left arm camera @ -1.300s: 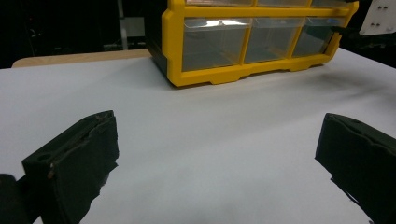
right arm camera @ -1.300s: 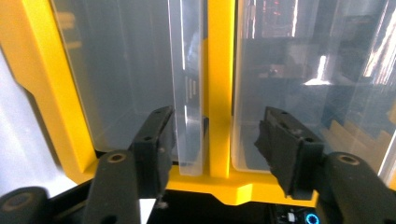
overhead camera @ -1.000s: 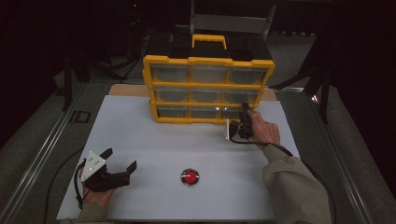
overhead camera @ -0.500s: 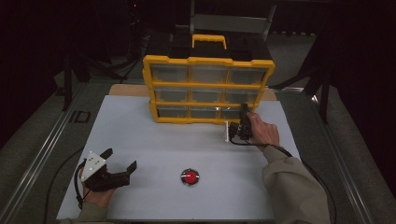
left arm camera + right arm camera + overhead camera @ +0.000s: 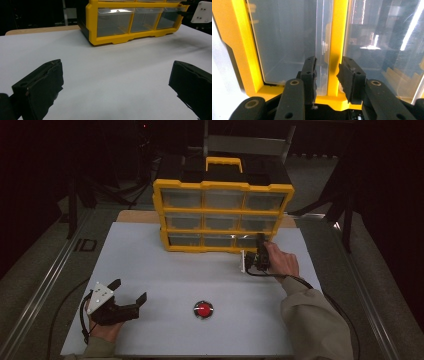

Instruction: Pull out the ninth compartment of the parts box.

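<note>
Right gripper (image 5: 258, 251) at the bottom-right drawer (image 5: 248, 241) of the yellow drawer organizer (image 5: 223, 215), which stands at the far side of the white table (image 5: 165, 275); placement unchanged from the earlier frames. Its jaws have just been closing, a clear drawer edge and yellow divider between them; pad contact cannot be told. Left gripper (image 5: 131, 296) rests released near the table's front-left, unmoved. Red button (image 5: 203, 309) unmoved
</note>
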Demonstrator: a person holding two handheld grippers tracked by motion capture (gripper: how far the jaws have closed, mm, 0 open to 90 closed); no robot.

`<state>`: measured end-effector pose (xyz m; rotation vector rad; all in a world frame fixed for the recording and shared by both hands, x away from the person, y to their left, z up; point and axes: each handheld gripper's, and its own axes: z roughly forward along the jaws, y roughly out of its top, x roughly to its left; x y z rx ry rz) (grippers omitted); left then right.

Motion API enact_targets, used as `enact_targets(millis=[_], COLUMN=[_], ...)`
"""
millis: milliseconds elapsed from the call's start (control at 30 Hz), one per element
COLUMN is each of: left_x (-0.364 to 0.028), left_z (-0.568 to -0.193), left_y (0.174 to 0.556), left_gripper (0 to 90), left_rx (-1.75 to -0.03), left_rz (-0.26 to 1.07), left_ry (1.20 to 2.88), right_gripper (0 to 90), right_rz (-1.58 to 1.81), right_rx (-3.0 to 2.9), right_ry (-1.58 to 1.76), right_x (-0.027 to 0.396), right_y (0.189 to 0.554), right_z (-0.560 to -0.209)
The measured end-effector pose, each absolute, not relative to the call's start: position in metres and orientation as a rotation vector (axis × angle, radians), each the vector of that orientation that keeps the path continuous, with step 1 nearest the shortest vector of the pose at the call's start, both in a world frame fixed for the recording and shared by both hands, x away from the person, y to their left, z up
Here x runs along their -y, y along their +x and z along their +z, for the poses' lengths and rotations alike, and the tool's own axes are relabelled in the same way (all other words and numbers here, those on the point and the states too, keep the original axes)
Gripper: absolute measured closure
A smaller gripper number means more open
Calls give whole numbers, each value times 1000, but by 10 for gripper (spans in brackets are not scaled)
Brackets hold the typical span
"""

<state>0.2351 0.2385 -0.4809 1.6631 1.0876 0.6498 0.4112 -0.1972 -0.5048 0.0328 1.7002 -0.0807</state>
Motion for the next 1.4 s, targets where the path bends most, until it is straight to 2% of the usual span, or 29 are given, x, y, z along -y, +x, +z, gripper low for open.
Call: enact_targets(millis=[733, 933, 1067, 1400], left_x=[-238, -238, -238, -238], left_z=[-481, -481, -481, -481], left_y=[236, 236, 236, 236], left_gripper=[1, 1, 1, 1], left_rx=[-1087, -1087, -1087, -1088], left_rz=[647, 645, 645, 644], left_ry=[1664, 1665, 1666, 1666], right_gripper=[724, 709, 745, 770], right_rz=[-81, -81, -86, -112], right_rx=[-1719, -1718, -1727, -1737], right_ry=[53, 60, 59, 45], right_x=[195, 194, 195, 195], right_y=[411, 412, 413, 415], right_z=[-507, -508, -509, -509])
